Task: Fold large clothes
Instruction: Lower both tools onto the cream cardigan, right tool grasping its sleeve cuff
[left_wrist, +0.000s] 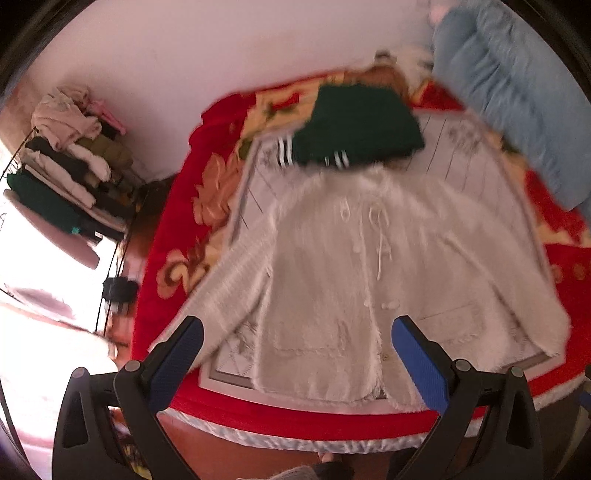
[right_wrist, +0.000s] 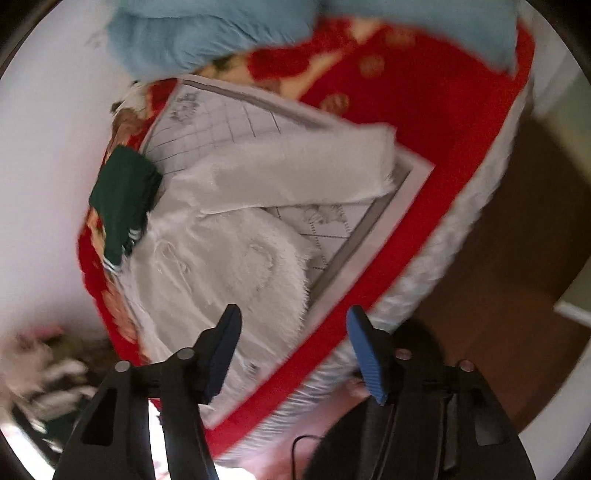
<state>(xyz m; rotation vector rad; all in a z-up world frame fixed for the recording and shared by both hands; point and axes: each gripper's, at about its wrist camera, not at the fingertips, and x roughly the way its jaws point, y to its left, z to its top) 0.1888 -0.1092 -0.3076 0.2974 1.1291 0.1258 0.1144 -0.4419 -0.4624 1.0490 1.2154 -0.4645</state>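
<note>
A fuzzy white cardigan (left_wrist: 354, 266) lies spread flat, front up, on a pale grid-patterned mat (left_wrist: 469, 155) that covers a plush red floral blanket (left_wrist: 177, 206) on the bed. Its knit is shaggy, with a fringed hem, patch pockets and a buttoned front with thin ties. Its long axis runs from the hem at the near bed edge up to the collar, which touches a folded dark green garment (left_wrist: 358, 125) with white stripes. Both sleeves angle outward and down. A light blue quilt (left_wrist: 517, 88) is bunched at the far right. The left gripper (left_wrist: 295, 362) hovers over the hem, jaws wide apart and holding nothing. The right gripper (right_wrist: 295, 354) hangs above the bed's edge, jaws also spread and empty.
</note>
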